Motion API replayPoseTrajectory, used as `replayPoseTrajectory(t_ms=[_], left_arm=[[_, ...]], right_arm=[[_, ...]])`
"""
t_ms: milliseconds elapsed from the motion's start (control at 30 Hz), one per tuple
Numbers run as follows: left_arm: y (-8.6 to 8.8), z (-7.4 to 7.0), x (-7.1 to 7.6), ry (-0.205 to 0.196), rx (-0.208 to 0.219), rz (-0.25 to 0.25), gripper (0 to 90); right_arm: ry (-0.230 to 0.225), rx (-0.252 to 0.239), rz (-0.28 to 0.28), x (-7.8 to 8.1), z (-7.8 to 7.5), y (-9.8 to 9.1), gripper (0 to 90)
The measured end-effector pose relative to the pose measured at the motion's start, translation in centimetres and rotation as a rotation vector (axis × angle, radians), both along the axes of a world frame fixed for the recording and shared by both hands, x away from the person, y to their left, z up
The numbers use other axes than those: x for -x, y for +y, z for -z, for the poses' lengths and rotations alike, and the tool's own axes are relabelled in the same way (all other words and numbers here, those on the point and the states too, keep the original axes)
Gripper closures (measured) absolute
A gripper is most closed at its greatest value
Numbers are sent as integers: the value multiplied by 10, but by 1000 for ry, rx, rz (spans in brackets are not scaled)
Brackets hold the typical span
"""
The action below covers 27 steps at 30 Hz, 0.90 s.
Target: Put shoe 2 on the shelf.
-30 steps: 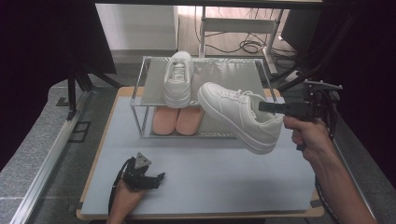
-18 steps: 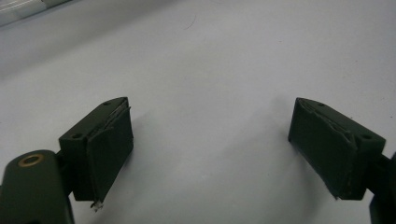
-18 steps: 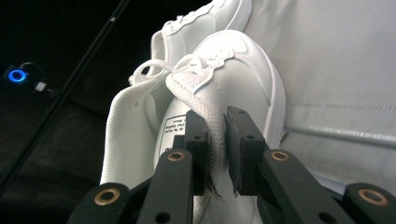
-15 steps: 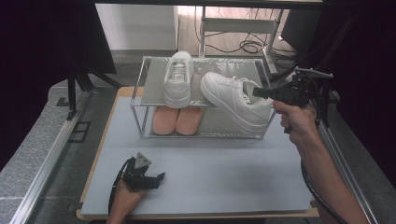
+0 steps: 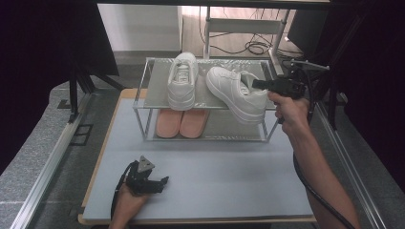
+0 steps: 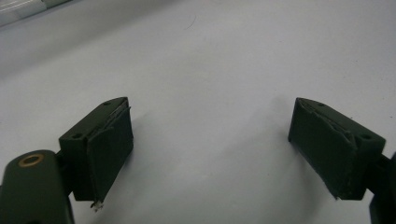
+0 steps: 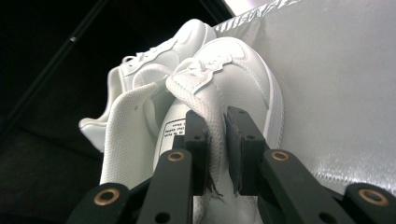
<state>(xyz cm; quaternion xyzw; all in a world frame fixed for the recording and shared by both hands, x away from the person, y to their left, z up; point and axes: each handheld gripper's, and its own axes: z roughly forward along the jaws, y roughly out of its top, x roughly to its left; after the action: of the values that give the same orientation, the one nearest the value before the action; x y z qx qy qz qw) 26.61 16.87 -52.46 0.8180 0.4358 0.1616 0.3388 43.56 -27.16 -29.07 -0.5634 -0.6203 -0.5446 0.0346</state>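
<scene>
Both tongs are shown: the right gripper (image 5: 258, 85) is clenched on the tongue of a white sneaker (image 5: 236, 93), which is held tilted, toe lower, over the right half of the upper shelf of a glass-and-metal shoe rack (image 5: 157, 90). In the right gripper view the tongue is seen pinched between the black pads (image 7: 198, 149). The left gripper (image 5: 160, 182) rests released, jaws wide, on the pale grey table mat (image 5: 215, 167) (bare mat lies between the pads in its own view). A second white sneaker (image 5: 182, 80) stands on the upper shelf, pink insoles (image 5: 181, 123) below. Cables (image 5: 248, 46) lie on the floor behind; dark drapes flank the table.
</scene>
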Motion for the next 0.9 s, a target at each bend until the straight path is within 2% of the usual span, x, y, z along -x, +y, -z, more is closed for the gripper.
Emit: replayPoseTrajectory(t_ms=[133, 233, 333, 400, 700, 833, 900], left_arm=[[0, 0, 0, 0, -1, 1, 138], [0, 0, 0, 2, -7, 5, 138], [0, 0, 0, 0, -2, 1, 138], [0, 0, 0, 0, -1, 0, 138], [0, 0, 0, 1, -7, 5, 138], [0, 0, 0, 1, -7, 5, 138], [0, 0, 0, -1, -1, 0, 138]], right_arm=[[-13, 37, -5, -2, 1, 7, 755], [-48, 76, -16, 2, 0, 9, 713], [-56, 63, -29, 3, 0, 7, 617], [-63, 66, -33, 4, -1, 6, 584], [-136, 43, -55, 22, -18, -10, 585], [-171, 54, -66, 33, -20, -19, 595], [-184, 78, -58, 38, -20, -24, 578]])
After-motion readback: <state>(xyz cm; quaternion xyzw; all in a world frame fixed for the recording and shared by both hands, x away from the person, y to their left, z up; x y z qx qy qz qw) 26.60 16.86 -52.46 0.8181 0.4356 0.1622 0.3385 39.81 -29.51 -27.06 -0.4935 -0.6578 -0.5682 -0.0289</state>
